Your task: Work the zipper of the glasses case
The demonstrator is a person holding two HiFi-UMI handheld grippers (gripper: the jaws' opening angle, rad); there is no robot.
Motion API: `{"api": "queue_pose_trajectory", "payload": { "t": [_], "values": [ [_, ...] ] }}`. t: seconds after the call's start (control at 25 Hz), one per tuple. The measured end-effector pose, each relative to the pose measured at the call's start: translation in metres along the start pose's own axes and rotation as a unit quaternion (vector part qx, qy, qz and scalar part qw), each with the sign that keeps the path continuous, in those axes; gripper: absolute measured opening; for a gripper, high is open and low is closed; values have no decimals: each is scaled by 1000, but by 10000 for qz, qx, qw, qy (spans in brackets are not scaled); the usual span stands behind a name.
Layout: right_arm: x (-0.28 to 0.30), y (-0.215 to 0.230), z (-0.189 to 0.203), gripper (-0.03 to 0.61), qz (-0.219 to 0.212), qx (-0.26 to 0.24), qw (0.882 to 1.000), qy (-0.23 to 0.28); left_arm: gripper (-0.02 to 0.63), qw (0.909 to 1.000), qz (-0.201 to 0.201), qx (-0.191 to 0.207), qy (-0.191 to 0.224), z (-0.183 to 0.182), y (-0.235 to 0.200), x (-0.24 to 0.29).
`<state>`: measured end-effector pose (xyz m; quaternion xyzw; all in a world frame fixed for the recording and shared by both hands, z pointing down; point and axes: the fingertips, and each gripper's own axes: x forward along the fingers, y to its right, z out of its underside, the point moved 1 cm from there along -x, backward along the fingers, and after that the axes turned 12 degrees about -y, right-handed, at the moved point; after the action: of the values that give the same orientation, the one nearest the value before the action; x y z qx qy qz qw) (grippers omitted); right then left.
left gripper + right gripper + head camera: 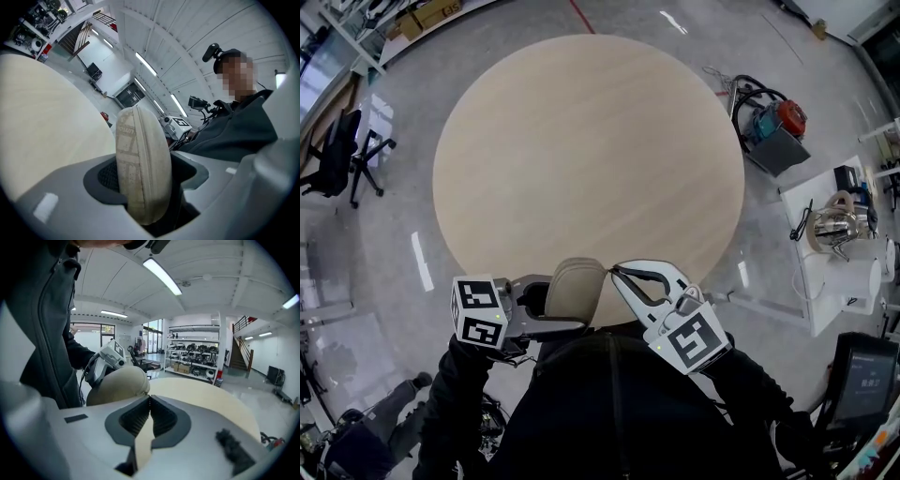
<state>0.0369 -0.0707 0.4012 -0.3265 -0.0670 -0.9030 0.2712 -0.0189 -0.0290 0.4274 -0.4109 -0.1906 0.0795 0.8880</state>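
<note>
The left gripper (147,180) clamps the beige oval fabric glasses case (578,286) by its two broad sides, on edge, over the near rim of the round pale wooden table (581,141). The right gripper (149,398) is closed, its tips at the case's end; no zipper pull can be made out. The case seems light and half-stiff, so it is best held at mid-body, clear of the seam.

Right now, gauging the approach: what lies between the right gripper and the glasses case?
Nothing: in the right gripper view, the right gripper, jaws shut, meets the glasses case.
</note>
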Motion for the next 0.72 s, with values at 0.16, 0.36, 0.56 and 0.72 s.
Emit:
{"api": "queue_pose_trajectory", "payload": {
  "t": [0.16,0.36,0.56,0.72],
  "values": [
    [-3,-2,2,9,185,-380,9991,-49,296,9979,460,-458,26,4,4,4],
    [-4,-2,-1,9,367,-719,9967,-118,295,9965,634,-538,-105,5,6,4],
    [-9,-4,-2,9,351,-892,9953,-148,295,9953,780,-484,-313,7,12,8],
    [-13,-3,-4,8,358,-954,9946,-183,295,9932,896,-584,-468,10,14,11]
  ]
}}
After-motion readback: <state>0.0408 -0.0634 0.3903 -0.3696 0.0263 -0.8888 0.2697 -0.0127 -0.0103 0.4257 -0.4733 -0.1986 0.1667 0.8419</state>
